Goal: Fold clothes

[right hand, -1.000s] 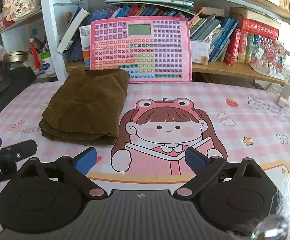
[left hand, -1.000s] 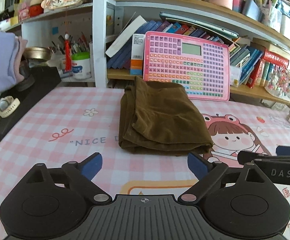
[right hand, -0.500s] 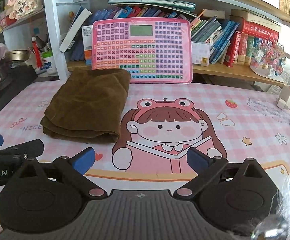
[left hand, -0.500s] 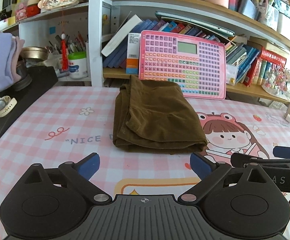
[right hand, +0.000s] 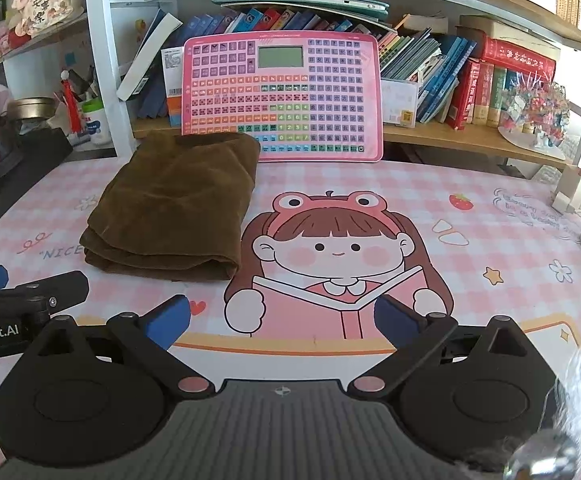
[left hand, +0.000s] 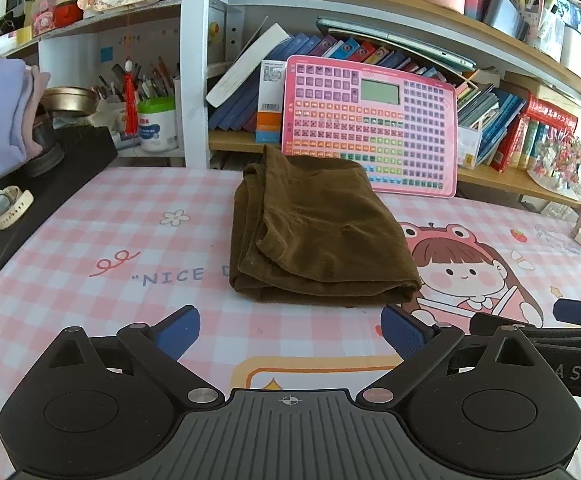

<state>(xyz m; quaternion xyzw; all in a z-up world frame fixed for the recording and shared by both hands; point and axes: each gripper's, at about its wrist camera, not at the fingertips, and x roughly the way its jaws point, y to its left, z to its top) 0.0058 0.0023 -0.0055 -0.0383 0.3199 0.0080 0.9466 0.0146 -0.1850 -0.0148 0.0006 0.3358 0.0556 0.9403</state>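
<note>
Cloth vs jaws: I see the folded brown cloth (left hand: 314,232) lying on the table ahead of my left gripper (left hand: 290,330), clear of both blue pads; its near edge sits just beyond the gap between them. From my right gripper (right hand: 282,316) the cloth (right hand: 174,208) lies ahead and off to the left, apart from the pads.
Left jaws: released, spread wide, holding nothing.
Right jaws: released, spread wide, holding nothing.
Grippers together: both hang low over the near part of the table, side by side; each shows at the edge of the other's view.
Surface: the table (left hand: 90,248) wears a pink checked cover with a cartoon girl (right hand: 330,248) reading a book; the cloth lies just left of the girl, covering part of the "NICE" lettering.
Room: a pink keypad board (right hand: 282,96) leans upright against the shelf (right hand: 470,140) behind the cloth, the cloth's far end just at its lower left corner. Books fill the shelf behind the board. A black stand with a white watch (left hand: 8,208) lies well left of the cloth.
Cloth axis: long axis runs from me toward the board; the layered, thicker end faces me, and the top layer shows a diagonal crease.
</note>
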